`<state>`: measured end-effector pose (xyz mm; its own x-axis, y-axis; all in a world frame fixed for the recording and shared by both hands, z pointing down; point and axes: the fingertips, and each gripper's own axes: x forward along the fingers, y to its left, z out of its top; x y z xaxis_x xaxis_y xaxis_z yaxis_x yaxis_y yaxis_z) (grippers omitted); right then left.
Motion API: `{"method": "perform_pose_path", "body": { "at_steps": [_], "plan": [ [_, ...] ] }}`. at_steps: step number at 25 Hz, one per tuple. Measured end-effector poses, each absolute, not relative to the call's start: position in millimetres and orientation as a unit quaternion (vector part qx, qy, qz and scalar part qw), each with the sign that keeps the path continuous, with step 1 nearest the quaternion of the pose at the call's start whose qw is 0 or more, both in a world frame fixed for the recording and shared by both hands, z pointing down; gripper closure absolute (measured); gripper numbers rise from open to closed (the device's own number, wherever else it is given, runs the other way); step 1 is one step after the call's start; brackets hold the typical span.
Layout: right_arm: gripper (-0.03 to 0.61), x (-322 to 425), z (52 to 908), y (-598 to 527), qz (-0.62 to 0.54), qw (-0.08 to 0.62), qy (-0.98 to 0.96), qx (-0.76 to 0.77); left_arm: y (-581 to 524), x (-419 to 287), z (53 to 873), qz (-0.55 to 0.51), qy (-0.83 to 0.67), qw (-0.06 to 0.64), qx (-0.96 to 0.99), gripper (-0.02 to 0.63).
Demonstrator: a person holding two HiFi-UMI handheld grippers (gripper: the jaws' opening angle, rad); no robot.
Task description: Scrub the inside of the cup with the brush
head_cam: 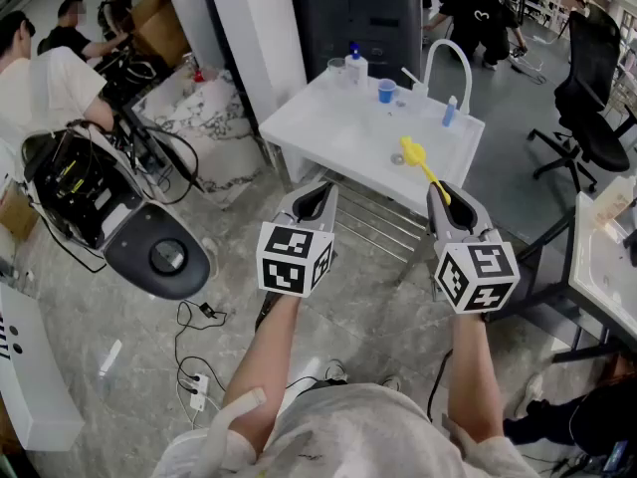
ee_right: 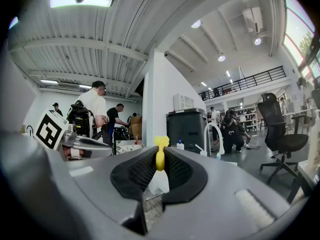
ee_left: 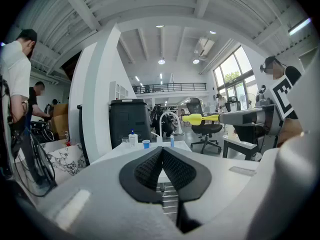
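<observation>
Brush (head_cam: pixel 422 161) all yellow, thin straight handle, small knobby head at the far end. The long axis runs straight out from the right gripper (head_cam: pixel 447 196), head forward and away from the person, about level. In the left gripper view the brush (ee_left: pixel 200 118) lies horizontal with its head toward the left. It is held in the air, and in the head view the head end sits over the near edge of the white bench (head_cam: pixel 338 132), not touching it.

Right gripper (ee_right: pixel 160 153) jaws pinch the brush (ee_right: pixel 160 156) by its handle (pads close on both sides, head sticking out past the tips).

Left gripper (head_cam: pixel 317 193) is beside the right one, well apart from it, also short of the bench. Left gripper (ee_left: pixel 162 153) jaws are pressed together, with nothing between them.

Cup (head_cam: pixel 386 91) small, blue, upright at the far side of the bench, near the white faucet (head_cam: pixel 449 63). The cup (ee_left: pixel 145 144) is well apart from the brush head. A bottle (head_cam: pixel 356 65) with a blue cap stands just left of it.
</observation>
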<state>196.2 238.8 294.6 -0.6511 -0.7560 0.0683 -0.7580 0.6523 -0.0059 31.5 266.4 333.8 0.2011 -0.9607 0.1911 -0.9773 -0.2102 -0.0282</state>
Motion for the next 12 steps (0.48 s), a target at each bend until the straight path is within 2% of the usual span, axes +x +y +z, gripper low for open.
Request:
{"method": "perform_pose_path", "body": {
  "at_steps": [10,12],
  "plan": [
    [0.545,151,307,231,0.027,0.034,-0.902,0.431,253,-15,342,0.076,-0.615,0.051,0.783,0.613],
    [0.545,143,308,226,0.026,0.035,-0.901,0.432,246,-22,344,0.075,-0.611,0.053,0.786,0.59]
  ]
}}
